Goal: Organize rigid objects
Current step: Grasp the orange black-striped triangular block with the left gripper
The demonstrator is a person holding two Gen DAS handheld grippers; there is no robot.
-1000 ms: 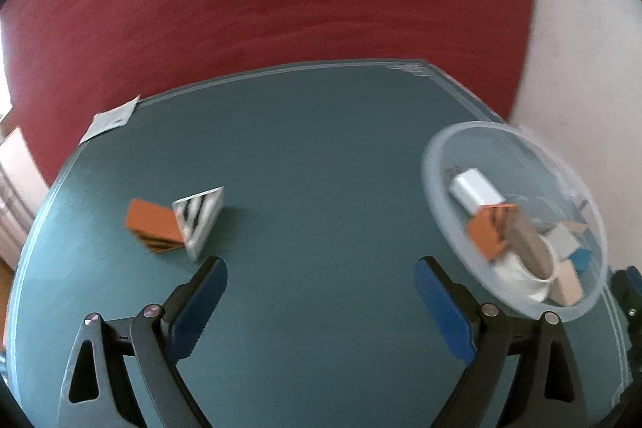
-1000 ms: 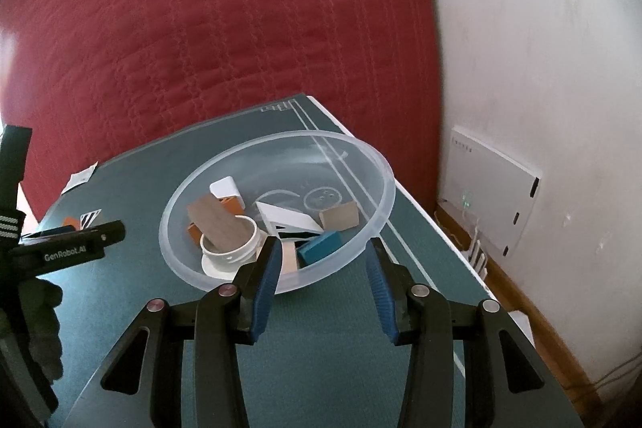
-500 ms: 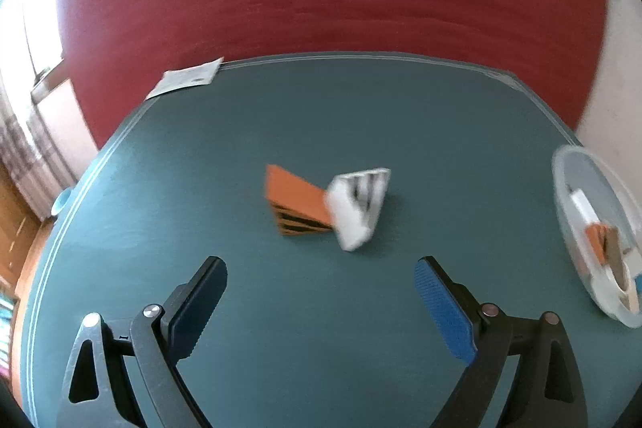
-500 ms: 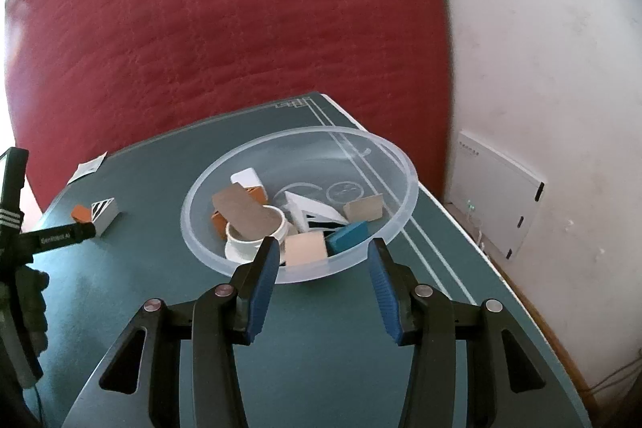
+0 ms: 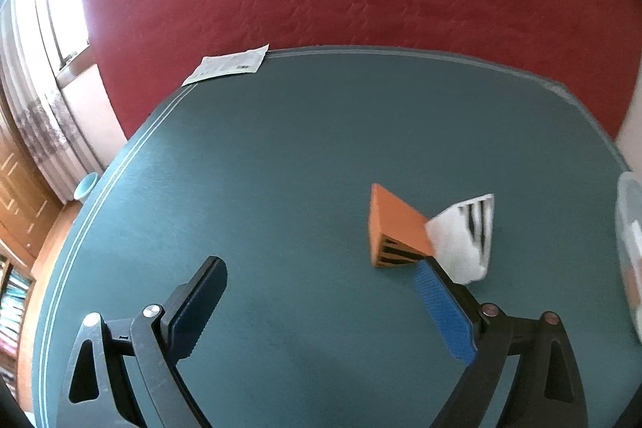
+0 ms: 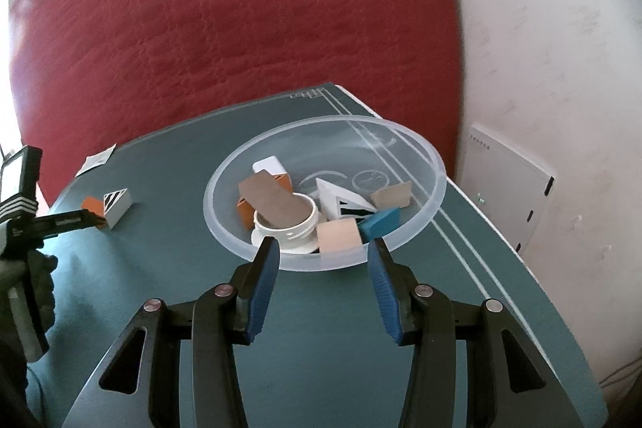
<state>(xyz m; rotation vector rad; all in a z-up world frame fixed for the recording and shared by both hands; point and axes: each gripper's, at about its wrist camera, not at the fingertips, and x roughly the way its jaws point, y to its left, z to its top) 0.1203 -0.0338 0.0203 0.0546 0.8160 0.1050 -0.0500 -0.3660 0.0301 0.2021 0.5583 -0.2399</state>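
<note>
The left claw (image 5: 321,303) stands wide open with nothing between its pads, low over the teal counter (image 5: 281,155). Just ahead of its right-hand fingertip (image 5: 441,303) lie two loose pieces touching each other: an orange wedge block (image 5: 395,223) with black stripes on its near face, and a white block (image 5: 461,239) with black stripes, blurred. That fingertip sits right at the seam where the two meet; whether it touches them cannot be told. From the right wrist view the same pair, orange block (image 6: 93,205) and white striped block (image 6: 118,205), sits well to the left of the bowl, with the left claw's tip (image 6: 86,217) up against them.

The right claw (image 6: 323,275) is partly open and holds nothing; its pads flank the near rim of a clear plastic bowl (image 6: 425,155) without pressing on it. Inside the bowl are crowded a white round cup (image 6: 287,227) with a brown flat piece (image 6: 273,197) laid across it, a pink cube (image 6: 339,235), a blue block (image 6: 381,221), a white triangular piece (image 6: 337,197), a tan piece (image 6: 393,195) and a white-and-orange block (image 6: 271,167).

A paper slip (image 5: 226,65) lies at the counter's far left corner. Red quilted fabric (image 6: 240,19) rises behind the counter, and a white wall panel (image 6: 509,179) hangs on the wall to the right.
</note>
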